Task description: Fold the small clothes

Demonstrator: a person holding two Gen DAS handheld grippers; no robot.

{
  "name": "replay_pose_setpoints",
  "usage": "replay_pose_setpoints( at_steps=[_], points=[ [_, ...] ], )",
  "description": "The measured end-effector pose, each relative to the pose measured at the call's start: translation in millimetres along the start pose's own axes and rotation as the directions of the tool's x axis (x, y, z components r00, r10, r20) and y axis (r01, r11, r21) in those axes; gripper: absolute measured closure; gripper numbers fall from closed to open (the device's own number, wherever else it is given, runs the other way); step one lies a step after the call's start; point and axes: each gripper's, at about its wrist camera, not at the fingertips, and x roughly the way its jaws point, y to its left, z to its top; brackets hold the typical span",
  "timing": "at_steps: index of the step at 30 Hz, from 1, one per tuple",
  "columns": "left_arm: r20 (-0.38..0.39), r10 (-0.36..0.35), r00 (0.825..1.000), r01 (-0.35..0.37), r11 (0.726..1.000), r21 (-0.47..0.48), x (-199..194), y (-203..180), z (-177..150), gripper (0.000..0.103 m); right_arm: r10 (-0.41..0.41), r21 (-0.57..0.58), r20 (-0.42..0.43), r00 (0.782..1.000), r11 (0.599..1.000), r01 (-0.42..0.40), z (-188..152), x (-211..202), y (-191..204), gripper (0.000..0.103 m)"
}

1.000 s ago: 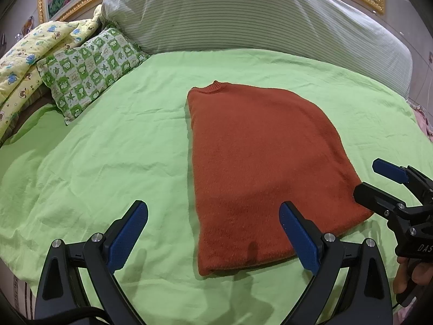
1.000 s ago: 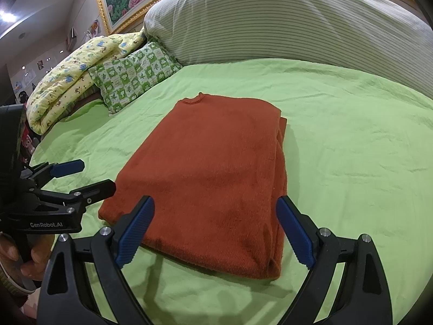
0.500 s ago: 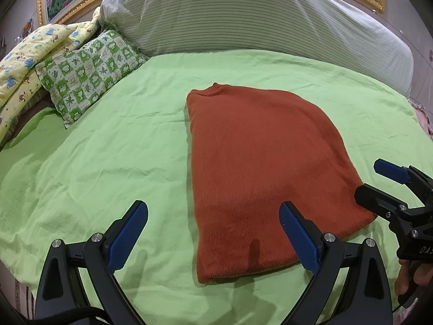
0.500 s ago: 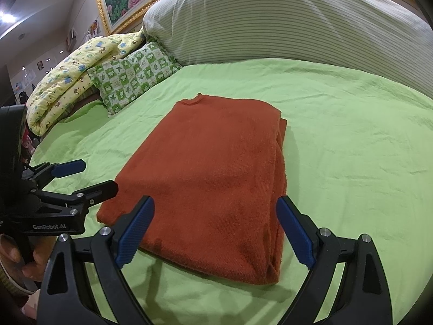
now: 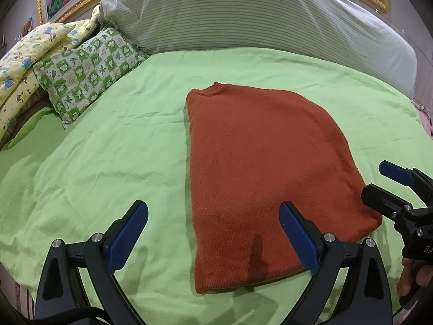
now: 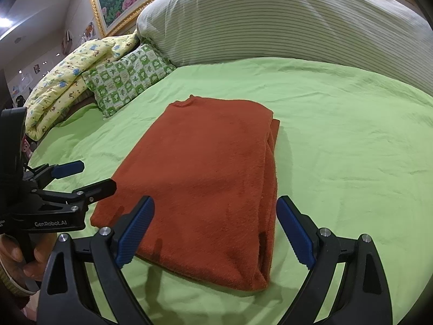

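You have the rust-red sweater (image 5: 259, 178) lying flat near the middle of the green sheet (image 5: 108, 149), already folded lengthwise into a long panel with its collar toward the striped bolster (image 5: 243, 13) and its hem edge closest to you. Your left gripper (image 5: 213, 233) hangs just short of that hem with its fingers wide apart and nothing between the blue pads (image 5: 130, 233); it straddles the sweater's near left corner. Your right gripper (image 6: 213, 230) hangs at the near right corner, fingers likewise spread wide and empty, just above the stacked layers on that side. That pairing makes sense — one gripper per hem corner lets you lift the near edge evenly and carry it toward the collar for a crosswise fold. The layered right edge looks thick and a little uneven, so you probably need a deep bite there to catch every layer. The patterned pillow (image 6: 127, 81) and yellow quilt (image 6: 70, 75) sit well apart at the far left, out of the fold's path.
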Motion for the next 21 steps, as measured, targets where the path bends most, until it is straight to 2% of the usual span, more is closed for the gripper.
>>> replay_pose_setpoints(
  at_steps=[21],
  points=[
    [-0.017, -0.01, 1.0, 0.01, 1.0, -0.001, 5.5, 0.2, 2.9, 0.005, -0.006, 0.001, -0.018, 1.0, 1.0, 0.006, 2.1, 5.3, -3.5, 0.011]
  ],
)
